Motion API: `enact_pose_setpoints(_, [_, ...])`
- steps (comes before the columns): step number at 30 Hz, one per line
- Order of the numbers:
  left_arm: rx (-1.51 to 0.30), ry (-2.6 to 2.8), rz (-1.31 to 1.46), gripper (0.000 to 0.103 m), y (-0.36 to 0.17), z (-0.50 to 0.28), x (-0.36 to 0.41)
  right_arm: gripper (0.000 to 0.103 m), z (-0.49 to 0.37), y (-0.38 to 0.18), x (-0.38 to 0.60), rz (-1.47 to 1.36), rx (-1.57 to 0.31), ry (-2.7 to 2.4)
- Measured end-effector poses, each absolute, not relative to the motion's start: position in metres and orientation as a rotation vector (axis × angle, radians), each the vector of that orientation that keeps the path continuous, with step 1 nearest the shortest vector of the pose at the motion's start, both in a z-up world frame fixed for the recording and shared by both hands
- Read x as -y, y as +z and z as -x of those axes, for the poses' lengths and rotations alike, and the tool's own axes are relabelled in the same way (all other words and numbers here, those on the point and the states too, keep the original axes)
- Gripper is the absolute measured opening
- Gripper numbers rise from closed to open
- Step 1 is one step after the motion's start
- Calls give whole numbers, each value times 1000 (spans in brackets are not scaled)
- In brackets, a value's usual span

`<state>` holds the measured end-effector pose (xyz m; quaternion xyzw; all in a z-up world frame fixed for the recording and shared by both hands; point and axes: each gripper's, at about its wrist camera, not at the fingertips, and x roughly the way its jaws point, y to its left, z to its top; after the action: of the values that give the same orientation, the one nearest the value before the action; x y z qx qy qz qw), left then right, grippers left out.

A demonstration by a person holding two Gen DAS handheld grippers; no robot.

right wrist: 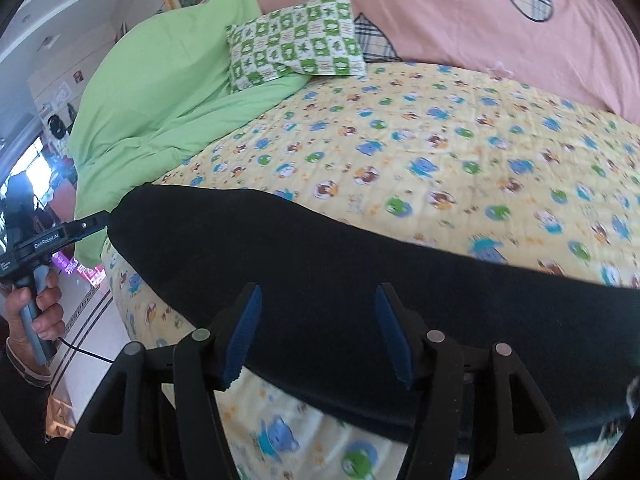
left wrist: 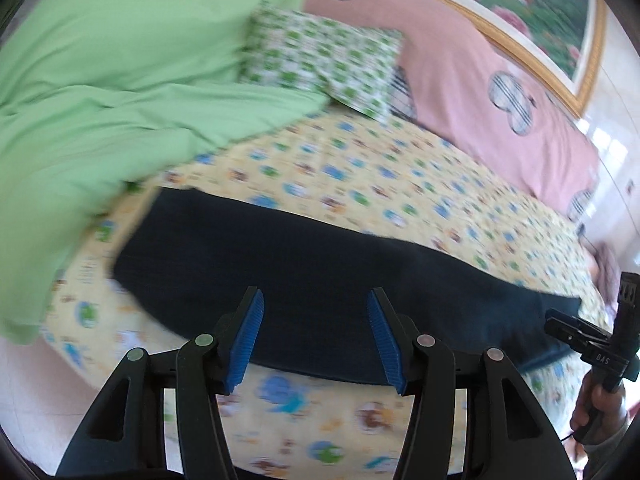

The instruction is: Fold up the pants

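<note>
Dark navy pants [left wrist: 320,276] lie flat in a long band across the yellow patterned bedspread [left wrist: 380,168]. They also show in the right wrist view [right wrist: 360,280]. My left gripper [left wrist: 316,332] is open, its blue pads [left wrist: 250,344] just above the near edge of the pants. My right gripper [right wrist: 316,328] is open over the pants, nothing between its blue pads [right wrist: 394,332]. The left gripper also shows in the right wrist view [right wrist: 86,228], at the pants' left end. The right gripper also shows in the left wrist view [left wrist: 576,332], at the pants' right end.
A green duvet [left wrist: 100,80] is heaped at the left of the bed. A green-and-white checked pillow [right wrist: 296,40] leans against a pink quilt [right wrist: 480,20] at the back. The bed's front edge drops to a tiled floor [right wrist: 80,320] at the left.
</note>
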<state>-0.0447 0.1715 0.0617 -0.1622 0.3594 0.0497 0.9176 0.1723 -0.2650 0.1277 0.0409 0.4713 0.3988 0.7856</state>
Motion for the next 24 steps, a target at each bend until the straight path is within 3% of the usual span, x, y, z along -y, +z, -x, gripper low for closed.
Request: enact_pose_setpoints(24, [-841,-256,130,66,61,-32,-13,60,-136,114,402,-289,-1029,557])
